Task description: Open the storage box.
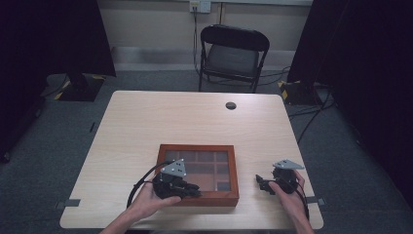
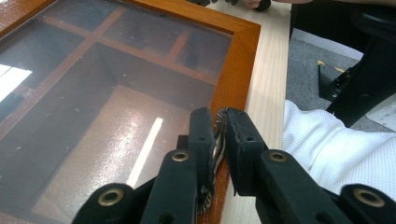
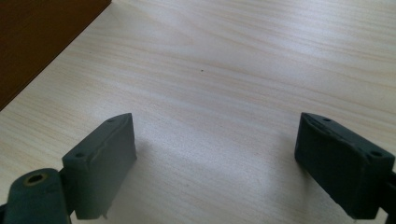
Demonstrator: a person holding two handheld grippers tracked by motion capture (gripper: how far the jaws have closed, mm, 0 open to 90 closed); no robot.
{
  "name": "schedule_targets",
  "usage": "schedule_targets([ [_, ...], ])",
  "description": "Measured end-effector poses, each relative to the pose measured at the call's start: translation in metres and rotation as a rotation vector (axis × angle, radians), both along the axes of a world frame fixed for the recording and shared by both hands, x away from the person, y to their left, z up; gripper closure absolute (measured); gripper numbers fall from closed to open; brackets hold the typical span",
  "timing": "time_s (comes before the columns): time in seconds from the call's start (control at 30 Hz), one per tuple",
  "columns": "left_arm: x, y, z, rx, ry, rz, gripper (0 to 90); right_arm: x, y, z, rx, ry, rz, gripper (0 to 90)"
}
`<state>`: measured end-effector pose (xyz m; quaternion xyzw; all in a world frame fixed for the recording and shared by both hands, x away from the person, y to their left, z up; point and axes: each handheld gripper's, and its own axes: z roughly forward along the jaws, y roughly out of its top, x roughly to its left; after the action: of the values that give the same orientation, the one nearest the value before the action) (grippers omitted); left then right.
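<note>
While light wood surface [image 1: 146, 122] carries glass-lidded wooden box [image 1: 233, 168] near its near edge, left gripper [image 2: 219, 140] sits at box's near left rim, jaws pinched narrow on small metal latch [image 2: 218, 144]. Right gripper [image 1: 263, 184] right of box, apart, jaws wide over bare surface.

A pale wood worktop [image 1: 146, 122] with a round cable hole [image 1: 231, 105] near its far edge stands on grey carpet [image 1: 63, 146]. Beyond it a black folding chair [image 1: 233, 56] faces the worktop, before a beige wall [image 1: 156, 22] bearing a socket [image 1: 200, 6]. Dark curtains [image 1: 48, 34] hang left and right. Cables [image 1: 311, 117] trail at right.
</note>
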<state>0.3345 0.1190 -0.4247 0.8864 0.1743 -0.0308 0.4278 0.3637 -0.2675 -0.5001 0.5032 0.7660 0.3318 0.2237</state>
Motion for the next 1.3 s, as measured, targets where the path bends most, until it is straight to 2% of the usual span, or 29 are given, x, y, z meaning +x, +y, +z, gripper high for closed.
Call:
schedule_targets([
  [0.03,0.000,0.000,0.001,0.007,0.001,0.001,81.1,0.000,0.000,0.000,0.000,0.000,0.000,11.8],
  [0.17,0.001,0.001,0.002,-0.024,0.002,0.002,81.1,0.000,0.000,0.000,0.000,0.000,0.000,11.8],
  [0.5,0.003,0.002,0.008,-0.017,0.008,-0.002,81.2,0.000,0.000,0.000,0.000,0.000,0.000,11.8],
  [0.6,0.005,0.004,0.013,-0.038,0.011,-0.006,81.2,0.000,0.000,0.000,0.000,0.000,0.000,11.8],
  [1.0,0.007,0.005,0.017,-0.040,0.021,-0.002,81.2,0.000,0.000,0.000,0.000,0.000,0.000,11.8],
  [1.3,0.009,0.006,0.025,-0.059,0.023,0.000,81.2,0.000,0.000,0.000,0.000,0.000,0.000,11.8],
])
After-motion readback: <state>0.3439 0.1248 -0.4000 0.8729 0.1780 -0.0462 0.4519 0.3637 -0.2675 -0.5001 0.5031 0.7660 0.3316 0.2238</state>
